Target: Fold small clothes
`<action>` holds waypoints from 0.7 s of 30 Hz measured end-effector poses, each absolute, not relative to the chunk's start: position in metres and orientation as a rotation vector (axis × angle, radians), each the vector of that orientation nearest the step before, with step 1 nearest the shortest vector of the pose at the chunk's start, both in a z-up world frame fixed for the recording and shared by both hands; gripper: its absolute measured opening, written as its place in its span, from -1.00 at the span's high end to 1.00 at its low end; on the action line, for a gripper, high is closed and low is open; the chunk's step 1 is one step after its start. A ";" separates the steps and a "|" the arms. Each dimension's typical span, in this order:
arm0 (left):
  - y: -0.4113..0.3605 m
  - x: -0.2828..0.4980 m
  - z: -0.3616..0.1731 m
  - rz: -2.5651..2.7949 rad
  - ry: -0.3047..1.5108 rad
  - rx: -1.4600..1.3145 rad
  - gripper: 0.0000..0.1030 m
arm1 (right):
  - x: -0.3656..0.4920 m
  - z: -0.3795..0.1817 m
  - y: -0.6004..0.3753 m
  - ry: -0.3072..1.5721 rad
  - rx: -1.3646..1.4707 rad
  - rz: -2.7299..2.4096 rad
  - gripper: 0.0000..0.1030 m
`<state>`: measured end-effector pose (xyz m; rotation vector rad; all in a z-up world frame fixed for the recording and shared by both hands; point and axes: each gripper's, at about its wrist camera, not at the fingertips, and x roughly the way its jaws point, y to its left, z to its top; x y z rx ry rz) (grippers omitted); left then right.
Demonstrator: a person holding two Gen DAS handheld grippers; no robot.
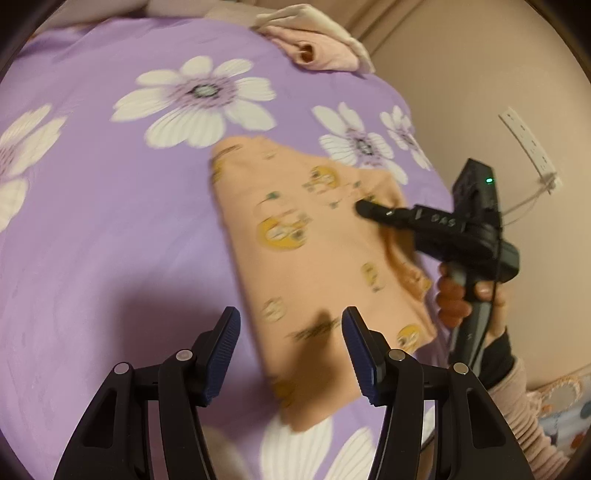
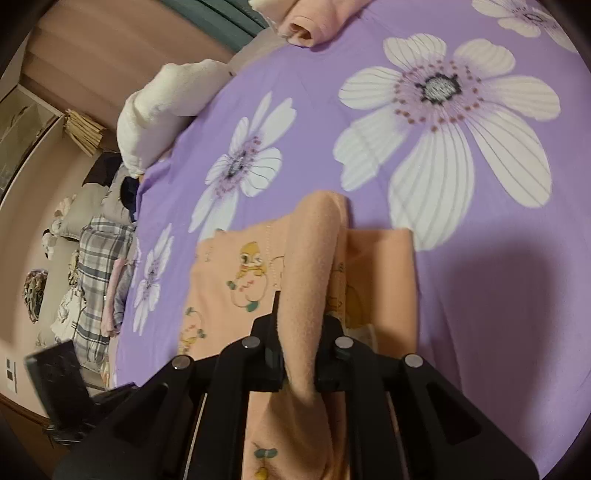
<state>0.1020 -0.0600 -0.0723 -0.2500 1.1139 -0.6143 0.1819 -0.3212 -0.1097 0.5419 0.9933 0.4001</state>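
A small peach garment [image 1: 317, 266] printed with yellow cartoon ducks lies on a purple bedsheet [image 1: 110, 229] with white flowers. My left gripper [image 1: 290, 354] is open and empty, hovering just above the garment's near edge. My right gripper [image 1: 364, 208] shows in the left wrist view, held by a hand over the garment's right side. In the right wrist view my right gripper [image 2: 301, 332] is shut on a fold of the peach garment [image 2: 314, 266], which drapes up between the fingers over the flat part [image 2: 236, 280].
A folded pink garment [image 1: 314, 48] lies at the far edge of the bed and also shows in the right wrist view [image 2: 314, 22]. A white fluffy item [image 2: 162, 107] sits at the bed's edge. Clothes and plaid fabric [image 2: 96, 280] lie piled on the floor beside the bed.
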 end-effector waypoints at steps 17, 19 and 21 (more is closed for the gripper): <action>-0.113 0.110 -0.080 -0.609 1.102 -0.095 -0.07 | 0.146 -0.071 -0.323 0.862 0.319 0.371 0.73; -0.114 0.112 -0.085 -0.614 1.113 -0.086 -0.07 | 0.148 -0.088 -0.321 0.926 0.231 0.263 0.77; -0.113 0.114 -0.088 -0.612 1.123 -0.087 -0.07 | 0.146 -0.100 -0.329 0.946 0.222 0.207 0.80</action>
